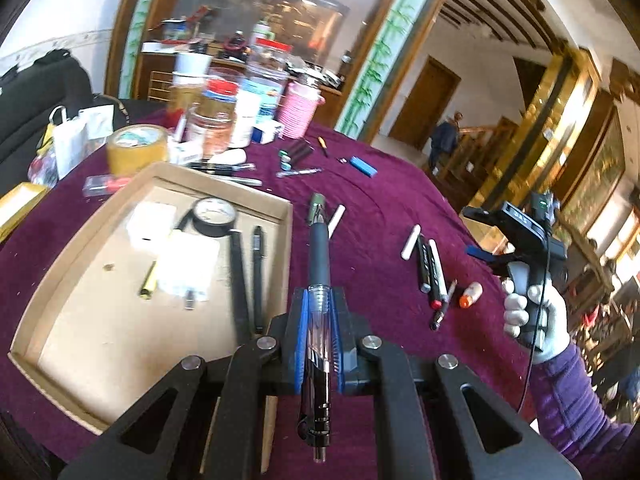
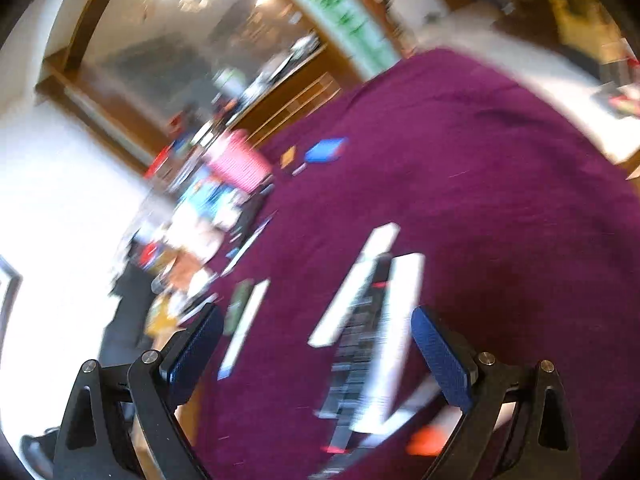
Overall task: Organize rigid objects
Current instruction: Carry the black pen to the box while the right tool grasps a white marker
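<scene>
Left tool (image 1: pixel 318 344): I've got it clamped on pen (image 1: pixel 319 256).
Right tool (image 2: pixel 318 354): wide open, empty.
Next: drop pen into tray (image 1: pixel 36 320) at tool's left.

Bright daylight fills both fisheye views, bending lines toward dark rounded corners. The left wrist view is mostly sharp; the right wrist view is motion-smeared, its left side washed out by glare.

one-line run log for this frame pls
left tongs: shut on pen | right tongs: open, empty | cardboard tray: partly filled
</scene>
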A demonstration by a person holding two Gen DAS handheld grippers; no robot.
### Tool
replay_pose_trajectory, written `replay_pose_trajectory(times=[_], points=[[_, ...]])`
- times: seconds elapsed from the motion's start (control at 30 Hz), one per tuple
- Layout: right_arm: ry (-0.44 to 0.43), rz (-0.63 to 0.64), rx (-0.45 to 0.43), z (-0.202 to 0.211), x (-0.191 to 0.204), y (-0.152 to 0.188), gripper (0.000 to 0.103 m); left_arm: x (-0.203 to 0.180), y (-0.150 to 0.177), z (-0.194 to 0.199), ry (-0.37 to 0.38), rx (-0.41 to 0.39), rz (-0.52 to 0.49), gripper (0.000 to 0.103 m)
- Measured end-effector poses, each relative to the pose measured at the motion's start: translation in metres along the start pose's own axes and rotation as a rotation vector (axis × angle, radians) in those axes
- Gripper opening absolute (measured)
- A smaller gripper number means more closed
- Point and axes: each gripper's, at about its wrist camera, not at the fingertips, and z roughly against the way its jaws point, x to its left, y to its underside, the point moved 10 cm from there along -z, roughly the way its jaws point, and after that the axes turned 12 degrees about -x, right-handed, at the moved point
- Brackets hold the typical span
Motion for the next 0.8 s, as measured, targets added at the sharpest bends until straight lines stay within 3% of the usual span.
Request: replay_pose_trajectory(times=[0.07, 0.23, 0.33, 0.43, 0.6, 0.73, 0.8], points=[[0.011, -0.007, 0.073, -0.028, 0.009, 0.004, 0.097, 0.011, -0.002, 0.005, -0.005, -0.013, 0.015, 0.011], [0.2, 0.099, 0.122, -0.08, -0.003, -0.008, 0.092, 0.041, -0.009, 0.015, -0.058, -0.041, 0.01, 0.011], [0.263, 0.136, 0.163, -0.107, -0.009, -0.015, 0.092, 0.062, -0.012, 0.018, -0.116, -0.054, -0.008, 0.011], [0.316, 0.122, 0.26, -0.134, -0.02, -0.008, 0.092, 0.076, -0.013, 0.017, -0.121, -0.053, 0.007, 0.011], [0.223, 0.094, 0.331, -0.152, 0.005, 0.013, 0.092, 0.092, -0.011, 0.012, -0.119, -0.04, 0.04, 0.011], [0.282, 0.196, 0.341, -0.149, 0.01, 0.025, 0.088, 0.097, -0.006, 0.007, -0.104, -0.029, 0.068, 0.011], [0.324, 0.264, 0.342, -0.144, 0.011, 0.031, 0.077, 0.097, -0.005, 0.008, -0.1, -0.031, 0.071, 0.011]])
